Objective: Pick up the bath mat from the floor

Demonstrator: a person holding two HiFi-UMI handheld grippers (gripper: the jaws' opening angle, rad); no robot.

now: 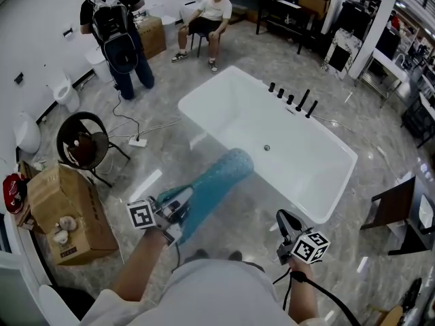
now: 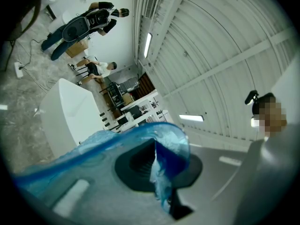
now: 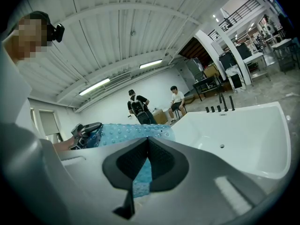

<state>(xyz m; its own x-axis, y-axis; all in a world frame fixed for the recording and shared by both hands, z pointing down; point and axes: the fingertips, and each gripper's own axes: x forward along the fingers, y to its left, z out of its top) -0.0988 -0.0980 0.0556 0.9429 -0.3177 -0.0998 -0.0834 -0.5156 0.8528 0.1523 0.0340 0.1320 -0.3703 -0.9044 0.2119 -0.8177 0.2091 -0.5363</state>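
Observation:
The bath mat (image 1: 216,182) is a blue, bumpy, see-through sheet, folded lengthwise and lifted off the floor. It slants up from my left gripper (image 1: 178,206) toward the near rim of the tub. The left gripper is shut on the mat's lower end; in the left gripper view the blue mat (image 2: 140,139) is pinched between the jaws of the left gripper (image 2: 155,165) and drapes over them. My right gripper (image 1: 284,220) hangs lower right, shut and holding nothing. In the right gripper view, the mat (image 3: 126,134) lies beyond the shut right gripper (image 3: 147,146).
A white bathtub (image 1: 224,107) with black taps stands just ahead on the marble floor. A cardboard box (image 1: 68,212) and a black round chair (image 1: 81,141) sit at left, with a power strip (image 1: 138,141) and cable nearby. One person stands (image 1: 119,36) and another sits (image 1: 207,15) at the back.

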